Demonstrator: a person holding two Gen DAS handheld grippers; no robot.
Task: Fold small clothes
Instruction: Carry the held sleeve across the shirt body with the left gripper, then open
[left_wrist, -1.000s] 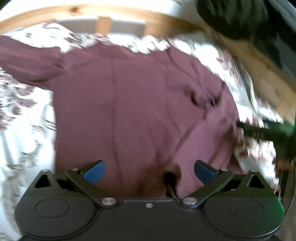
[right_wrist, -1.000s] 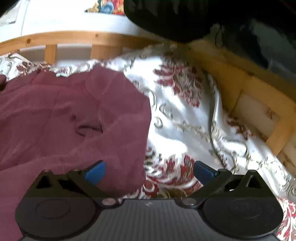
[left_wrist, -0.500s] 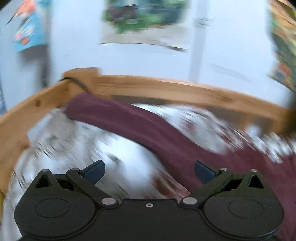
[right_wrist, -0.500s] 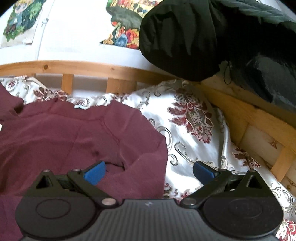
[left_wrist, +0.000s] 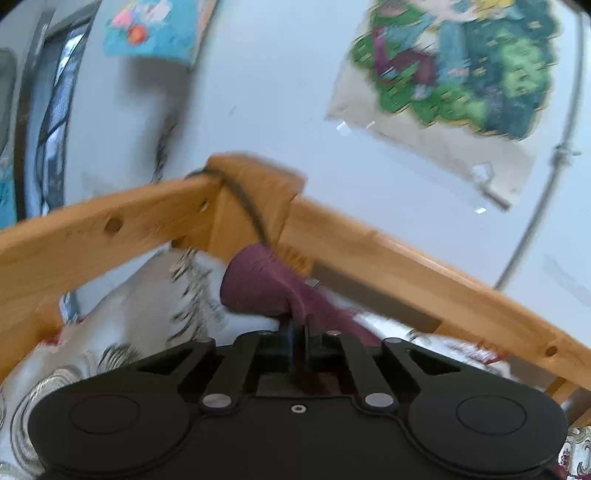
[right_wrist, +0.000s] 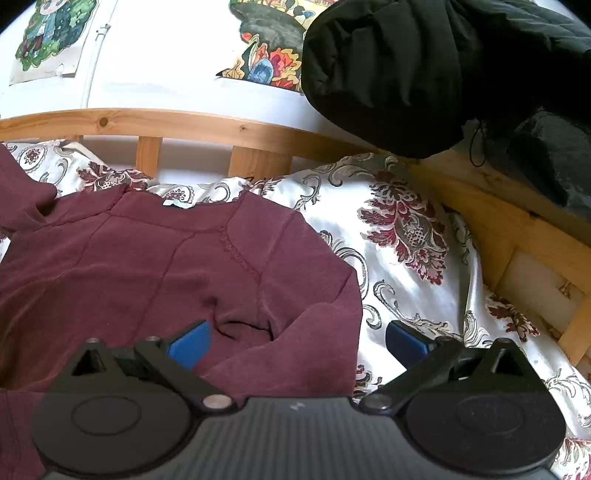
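Now that my left gripper (left_wrist: 298, 334) has clamped on the cuff end of the sleeve of the maroon long-sleeved knit top (right_wrist: 177, 266), the picture differs from a second ago: back then both its blue pads were spread wide over the flat body of the garment, then it swung out toward the far left corner of the bed, and now its jaws are pinched together with the sleeve end (left_wrist: 258, 284) flaring out just past them, right beside the pine corner post of the bed frame (left_wrist: 255, 195). My right gripper (right_wrist: 295, 343) is released, jaws wide, hovering over the top's right shoulder region near the bed's right side; it has barely moved apart from tilting up a little. The top lies spread on the white satin bedspread with dark red floral print (right_wrist: 406, 236), collar toward the far rail, right side already bunched into a soft fold near my right pads. A black padded jacket (right_wrist: 424, 70) hangs over the far right corner, clear of the work. My read: the left sleeve is secured, so the next move is carrying it inward across the chest. Risk is the thin knit slipping from a shallow pinch, or dragging the body askew.
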